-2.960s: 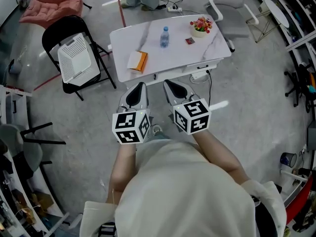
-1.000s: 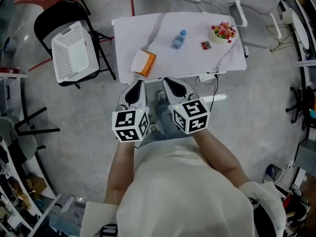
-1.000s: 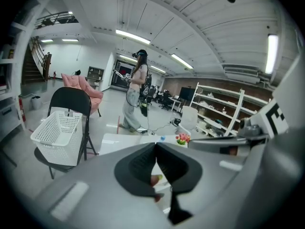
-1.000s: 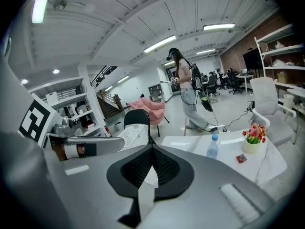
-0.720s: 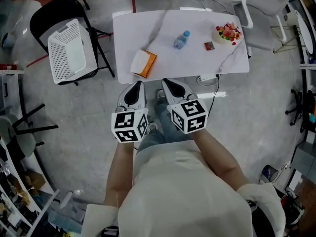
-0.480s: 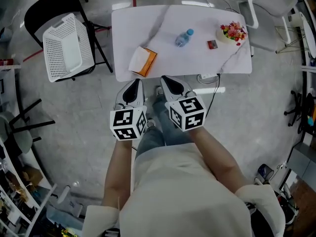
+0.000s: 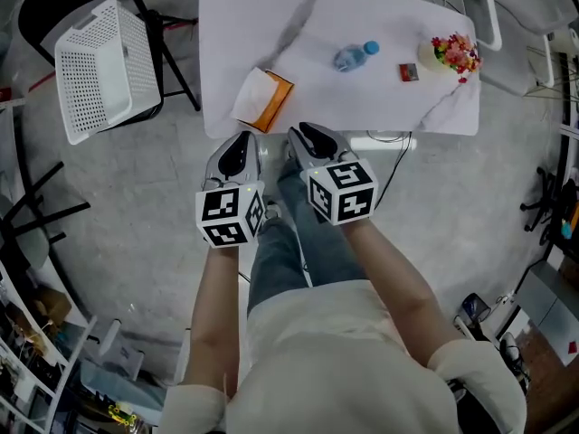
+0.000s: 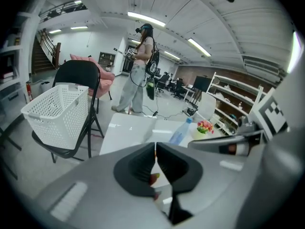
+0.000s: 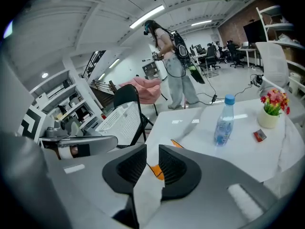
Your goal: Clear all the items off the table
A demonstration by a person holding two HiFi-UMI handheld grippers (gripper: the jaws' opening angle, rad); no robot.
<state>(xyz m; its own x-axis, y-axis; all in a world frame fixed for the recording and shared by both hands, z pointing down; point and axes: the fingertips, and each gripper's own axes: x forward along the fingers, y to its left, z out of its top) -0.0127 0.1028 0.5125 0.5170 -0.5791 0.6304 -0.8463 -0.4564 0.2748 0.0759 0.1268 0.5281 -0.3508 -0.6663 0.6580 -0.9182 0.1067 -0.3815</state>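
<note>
The left claw is held closed and empty; the right claw has just been opened narrowly, with nothing gripped. An orange packet is seen just ahead.

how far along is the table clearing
Done: nothing yet; the orange box, bottle, small red packet and flower pot all sit on the table, and the basket looks empty. In hand: nothing; the left gripper is shut and empty, the right gripper has just been opening, nothing between its jaws. Left: all four items.
</note>
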